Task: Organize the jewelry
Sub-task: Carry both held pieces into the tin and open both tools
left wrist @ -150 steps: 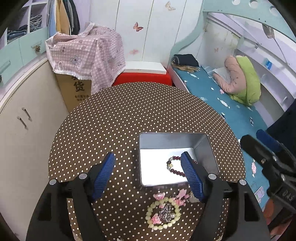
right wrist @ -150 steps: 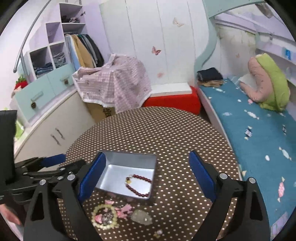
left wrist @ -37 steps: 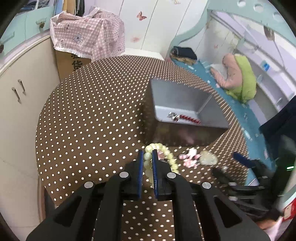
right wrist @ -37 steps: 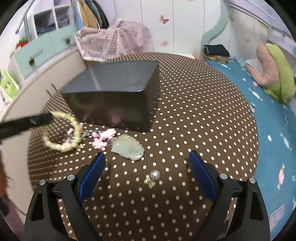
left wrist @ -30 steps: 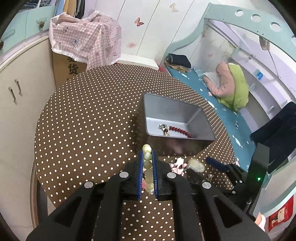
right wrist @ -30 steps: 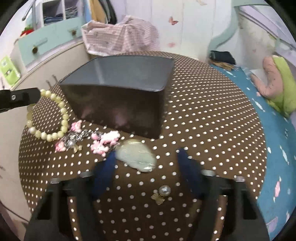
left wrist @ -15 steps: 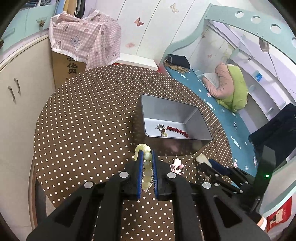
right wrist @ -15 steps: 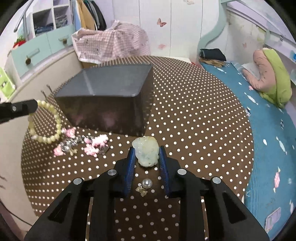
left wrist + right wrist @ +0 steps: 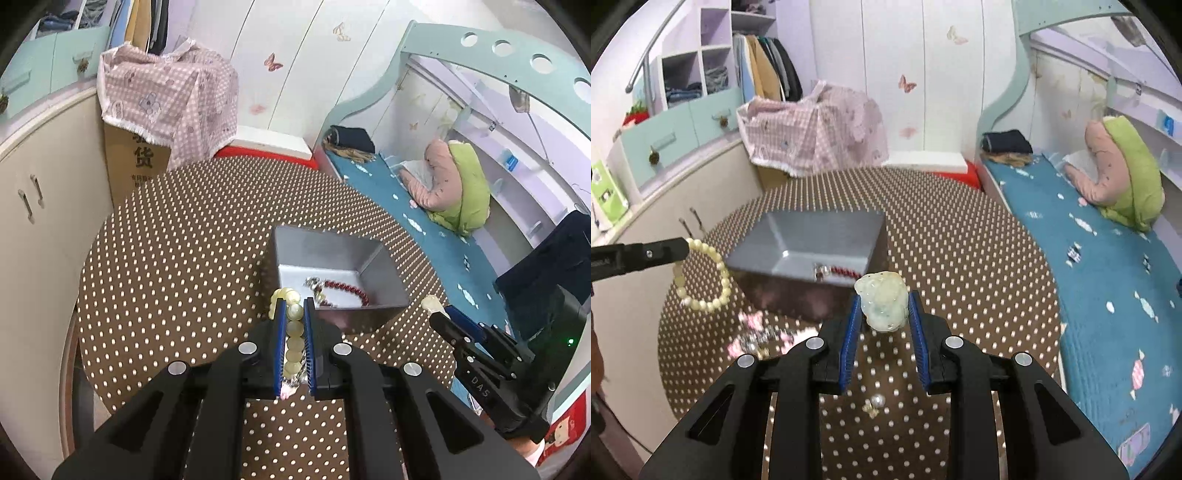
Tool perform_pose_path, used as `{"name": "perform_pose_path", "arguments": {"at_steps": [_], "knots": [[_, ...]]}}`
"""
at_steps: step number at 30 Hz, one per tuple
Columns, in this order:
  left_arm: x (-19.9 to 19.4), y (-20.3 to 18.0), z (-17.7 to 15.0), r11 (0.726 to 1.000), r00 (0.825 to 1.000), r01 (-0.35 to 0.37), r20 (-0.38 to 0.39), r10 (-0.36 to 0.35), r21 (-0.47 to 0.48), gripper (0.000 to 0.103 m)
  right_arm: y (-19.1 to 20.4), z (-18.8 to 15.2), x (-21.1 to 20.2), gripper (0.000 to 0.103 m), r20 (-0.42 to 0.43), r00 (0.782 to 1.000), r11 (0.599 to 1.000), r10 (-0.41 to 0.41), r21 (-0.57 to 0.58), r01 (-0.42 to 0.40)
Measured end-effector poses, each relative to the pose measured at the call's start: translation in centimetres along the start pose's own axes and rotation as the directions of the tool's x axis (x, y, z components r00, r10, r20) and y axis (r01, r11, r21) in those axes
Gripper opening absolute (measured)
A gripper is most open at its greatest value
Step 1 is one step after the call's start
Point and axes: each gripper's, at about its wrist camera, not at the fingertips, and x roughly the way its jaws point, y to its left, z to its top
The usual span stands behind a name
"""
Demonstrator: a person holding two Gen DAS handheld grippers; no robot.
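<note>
Left wrist — carton (image 9: 142, 162) reads "货".

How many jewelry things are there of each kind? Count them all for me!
Bead bracelets: 2, the pale one held by the left gripper and the red one in the tin.
Jade pendant, in the right gripper: 1
Pearl earring: 1
Pink charm cluster: 1
Total: 5

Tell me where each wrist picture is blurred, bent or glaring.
Left wrist: sharp, fisheye bends the bed frame, dark vignette corners. Right wrist: pink charms on the table are motion-smeared, while the jade pendant in the right gripper stays crisp; no strong glare.
</note>
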Motion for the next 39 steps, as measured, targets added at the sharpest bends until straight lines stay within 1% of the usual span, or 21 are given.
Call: {"name": "perform_pose_path", "arguments": {"at_steps": [7,13,16,25,27,28,29,30,31,32,33,34,36,39], "knots": [[-0.6,-1.8,2.4,0.999,0.999,0.019,0.05,-0.021,0.041,0.008,0.7,3.1,-0.5,0.027,0.054,0.998,1.0,0.013,-0.004,-0.013],[0.1,-3.3,4.3,0.996,0.997,0.042,0.061,-0.047,0.074,0.008,1.4,4.6,0.6,0.027,0.06,0.998,1.0,0.027,-0.016,-0.026],[1.2,-3.6,4.6,0.996,0.998,0.049,0.046,-0.052,0.071,0.008,1.8,5.0,1.5,0.027,0.048,0.998,0.999,0.035,-0.02,-0.034],[4.7,-3.1,4.3,0.998,1.0,0.018,-0.026,-0.017,0.057,0.008,2.3,5.2,3.9,0.027,0.002,0.998,0.997,0.068,-0.022,-0.068],[5.2,-3.1,4.2,0.998,0.999,-0.005,-0.036,0.007,0.061,0.008,2.4,5.1,4.0,0.027,0.005,0.998,0.997,0.067,-0.025,-0.067],[5.3,-3.0,4.1,0.998,0.999,-0.031,-0.034,0.033,0.061,0.01,2.4,5.2,4.0,0.028,0.013,0.998,0.998,0.063,-0.025,-0.063],[5.4,-3.0,4.1,0.996,0.998,-0.055,-0.034,0.057,0.063,0.01,2.5,5.2,3.7,0.033,0.035,0.998,0.999,0.046,-0.025,-0.045],[5.5,-3.0,4.0,0.995,0.996,-0.079,-0.035,0.081,0.066,0.012,2.5,5.4,3.3,0.041,0.053,0.998,0.999,0.03,-0.028,-0.029],[5.6,-2.9,4.0,0.994,0.995,-0.089,-0.04,0.091,0.064,0.024,2.5,5.4,2.9,0.068,0.066,0.998,0.999,0.024,-0.03,-0.022],[5.5,-2.8,4.1,0.994,0.995,-0.086,-0.041,0.088,0.061,0.033,2.4,5.5,2.3,0.079,0.096,0.995,1.0,0.013,-0.024,-0.011],[5.4,-2.7,4.1,0.995,0.996,-0.083,-0.036,0.085,0.058,0.046,2.3,5.6,1.9,0.079,0.114,0.993,1.0,0.004,-0.013,-0.002],[5.0,-2.7,4.0,0.994,0.995,-0.094,-0.018,0.095,0.061,0.049,2.0,5.7,1.6,0.079,0.119,0.993,1.0,0.0,-0.004,0.001],[4.7,-2.8,3.9,0.991,0.994,-0.112,-0.007,0.113,0.066,0.05,1.6,5.8,1.3,0.079,0.118,0.993,1.0,-0.005,0.009,0.004],[4.3,-2.8,3.7,0.991,0.994,-0.111,-0.009,0.112,0.068,0.05,0.8,5.5,1.1,0.079,0.107,0.994,0.999,-0.025,0.034,0.021]]}}
